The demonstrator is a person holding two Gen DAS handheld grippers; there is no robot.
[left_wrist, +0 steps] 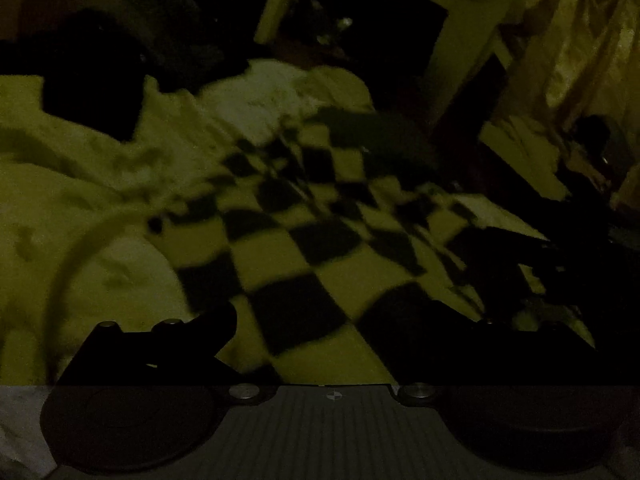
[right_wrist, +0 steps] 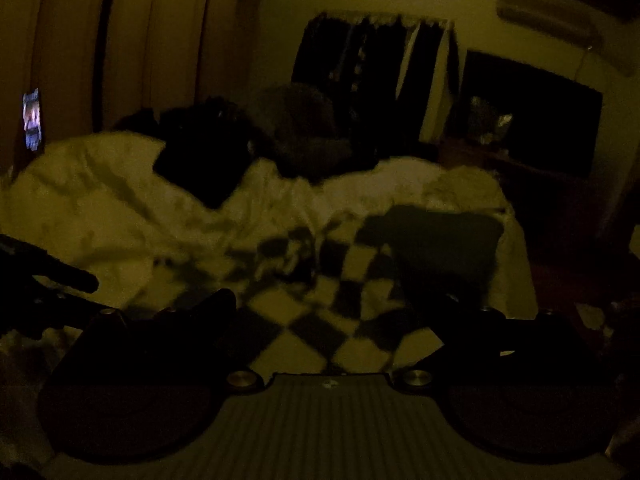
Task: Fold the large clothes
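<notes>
The room is very dark. A black-and-pale checkered garment lies spread on a pale bed. My left gripper is open just above it, its dark fingers wide apart with the cloth showing between them. In the right wrist view the same checkered garment lies below my right gripper, which is also open with its fingers spread. Neither holds cloth. The other gripper shows as a dark shape at the left edge of the right wrist view.
A pale crumpled bedsheet covers the bed. Dark folded clothes and a dark heap lie at its far side. A dark green cloth lies by the checkered one. Hanging clothes and a dark screen stand behind.
</notes>
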